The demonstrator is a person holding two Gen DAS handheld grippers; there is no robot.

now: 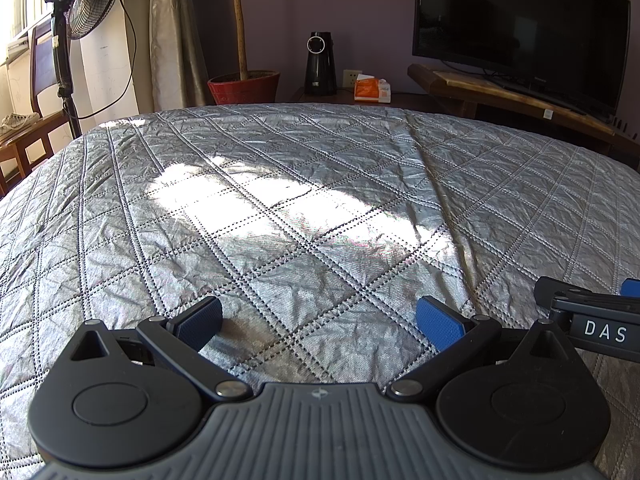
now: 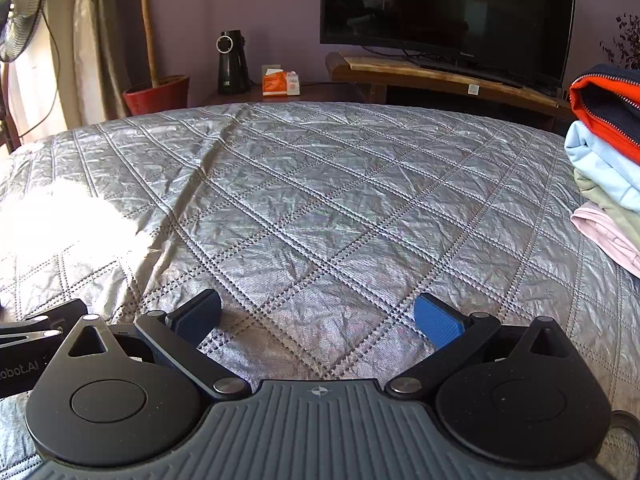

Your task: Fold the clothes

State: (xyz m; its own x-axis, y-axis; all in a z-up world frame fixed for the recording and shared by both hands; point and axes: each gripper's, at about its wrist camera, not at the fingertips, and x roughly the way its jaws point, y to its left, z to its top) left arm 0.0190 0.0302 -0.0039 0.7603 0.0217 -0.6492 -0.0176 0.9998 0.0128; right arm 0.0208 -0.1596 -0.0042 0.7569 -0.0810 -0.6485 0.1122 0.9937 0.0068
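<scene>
A stack of folded clothes (image 2: 604, 172) lies at the right edge of the right wrist view: a navy and orange zipped piece on top, then light blue, pale green and pink ones. My left gripper (image 1: 320, 322) hovers open over the silver quilted bedspread (image 1: 304, 184), nothing between its blue pads. My right gripper (image 2: 318, 320) is open too, low over the same bedspread (image 2: 320, 184), well left of the stack. Part of the right gripper (image 1: 592, 320) shows at the right of the left wrist view. Part of the left gripper (image 2: 36, 340) shows at the left of the right wrist view.
Beyond the bed stand a television (image 1: 520, 28) on a wooden stand (image 1: 512, 96), a black appliance (image 1: 320, 64), an orange tissue box (image 1: 372, 89), a red plant pot (image 1: 244, 87), a standing fan (image 1: 80, 4) and a wooden chair (image 1: 24, 132). A sunlit patch (image 1: 248, 200) lies on the quilt.
</scene>
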